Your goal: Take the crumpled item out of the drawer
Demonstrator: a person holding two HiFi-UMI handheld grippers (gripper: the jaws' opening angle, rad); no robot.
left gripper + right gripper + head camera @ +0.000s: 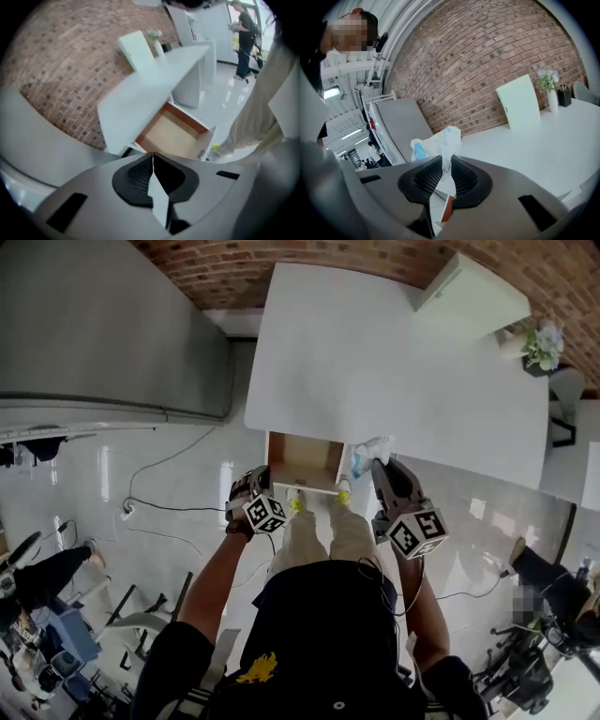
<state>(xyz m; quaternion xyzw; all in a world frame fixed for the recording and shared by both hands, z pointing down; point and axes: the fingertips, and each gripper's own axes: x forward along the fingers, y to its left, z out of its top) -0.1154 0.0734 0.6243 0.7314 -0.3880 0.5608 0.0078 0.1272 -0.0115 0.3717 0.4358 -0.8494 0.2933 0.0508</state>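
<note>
Under the white table [394, 362] a wooden drawer [305, 460] stands pulled out, and its visible inside is bare. The crumpled item is a white plastic bag with blue print [369, 455]. My right gripper [381, 468] is shut on it just right of the drawer front; in the right gripper view the bag [436, 142] sticks up from between the pads of the gripper [444, 161]. My left gripper [251, 482] hangs at the drawer's left front corner. Its jaws meet with nothing between them [153, 155], and the open drawer [171, 133] lies ahead of it.
A grey cabinet [103, 324] stands left of the table. On the table's far side are a white board [473, 292] and a flower vase [542, 341]. A cable [169, 512] runs over the white floor. A person [243, 42] stands far off.
</note>
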